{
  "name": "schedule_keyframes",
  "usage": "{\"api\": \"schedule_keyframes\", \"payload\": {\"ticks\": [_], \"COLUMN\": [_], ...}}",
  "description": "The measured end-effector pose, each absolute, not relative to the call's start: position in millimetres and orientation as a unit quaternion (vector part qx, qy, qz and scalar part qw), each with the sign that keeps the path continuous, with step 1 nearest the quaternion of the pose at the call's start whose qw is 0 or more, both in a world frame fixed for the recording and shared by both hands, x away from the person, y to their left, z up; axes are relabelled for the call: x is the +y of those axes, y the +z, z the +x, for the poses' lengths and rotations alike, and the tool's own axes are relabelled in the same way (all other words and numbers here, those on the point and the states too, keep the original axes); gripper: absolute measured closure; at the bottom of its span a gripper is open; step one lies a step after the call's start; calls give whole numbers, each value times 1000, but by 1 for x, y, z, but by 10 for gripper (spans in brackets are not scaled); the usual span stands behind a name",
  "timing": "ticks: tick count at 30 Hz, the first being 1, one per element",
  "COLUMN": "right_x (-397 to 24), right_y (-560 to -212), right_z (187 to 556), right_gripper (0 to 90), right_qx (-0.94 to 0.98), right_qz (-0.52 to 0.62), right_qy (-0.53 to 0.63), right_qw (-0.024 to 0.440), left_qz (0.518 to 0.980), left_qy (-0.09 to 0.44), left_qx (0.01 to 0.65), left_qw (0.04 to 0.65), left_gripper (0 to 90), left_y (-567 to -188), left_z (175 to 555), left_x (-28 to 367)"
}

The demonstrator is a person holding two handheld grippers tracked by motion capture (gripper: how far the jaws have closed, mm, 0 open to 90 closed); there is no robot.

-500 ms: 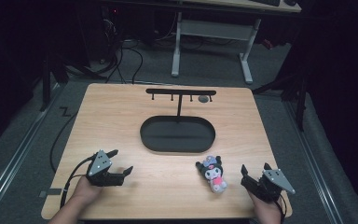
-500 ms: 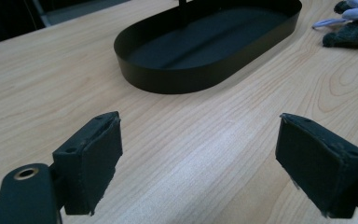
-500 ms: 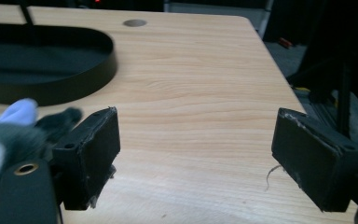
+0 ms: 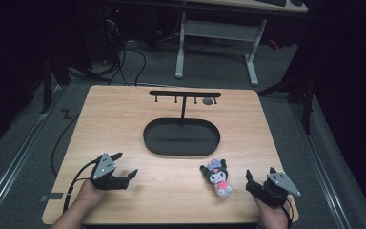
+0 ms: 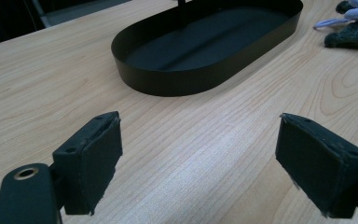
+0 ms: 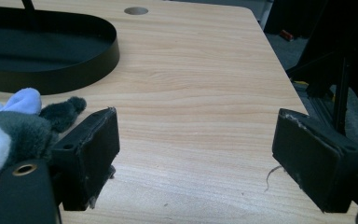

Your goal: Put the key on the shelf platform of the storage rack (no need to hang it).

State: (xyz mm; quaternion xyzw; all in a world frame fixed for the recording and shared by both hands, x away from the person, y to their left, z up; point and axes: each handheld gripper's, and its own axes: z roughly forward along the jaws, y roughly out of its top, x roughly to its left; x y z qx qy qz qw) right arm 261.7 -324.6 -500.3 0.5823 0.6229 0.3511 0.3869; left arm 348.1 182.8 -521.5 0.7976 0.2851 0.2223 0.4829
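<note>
So right now nothing's been picked up, this looks like the lead-in to a grab. Using the plush toy (image 4: 218, 177) as the anchor: it's lying on the bench (image 4: 171, 195) at the near edge, right of centre. The right gripper (image 4: 262, 183) sits just to the right of it, jaws spread wide with only bare wood between them; in the right gripper view the plush (image 6: 14, 128) is off to the side of the near jaw, close to it but not between the pads. The left gripper (image 4: 121, 167) is well off to the left of the plush, also wide open and holding nothing. My read is that the next move calls for the right gripper to swing toward the plush and get the jaws around its body before closing. Soft thing, so it'll squash and could slip if only an ear gets pinched. Beyond the plush, further up the bench, is the black oval tray (image 4: 181, 138), and behind that a black hook rack (image 4: 185, 94) on a post. Probably the plush is headed for one of those, can't say which. Hard to see: whether the plush has a hanging loop, what the small round thing by the rack is, and everything past the bench is dark.
</note>
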Motion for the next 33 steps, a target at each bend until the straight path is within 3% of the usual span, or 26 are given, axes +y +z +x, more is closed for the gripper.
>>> {"api": "schedule_keyframes", "payload": {"ticks": [33], "right_x": [-315], "right_y": [-499], "right_z": [271], "right_gripper": [150], "right_qx": [674], "right_qz": [586], "right_qy": [306], "right_qw": [331], "left_qz": [780], "left_qy": [224], "left_qx": [304], "left_qw": [499], "left_gripper": [154], "left_y": [-517], "left_z": [349], "left_x": [190]}}
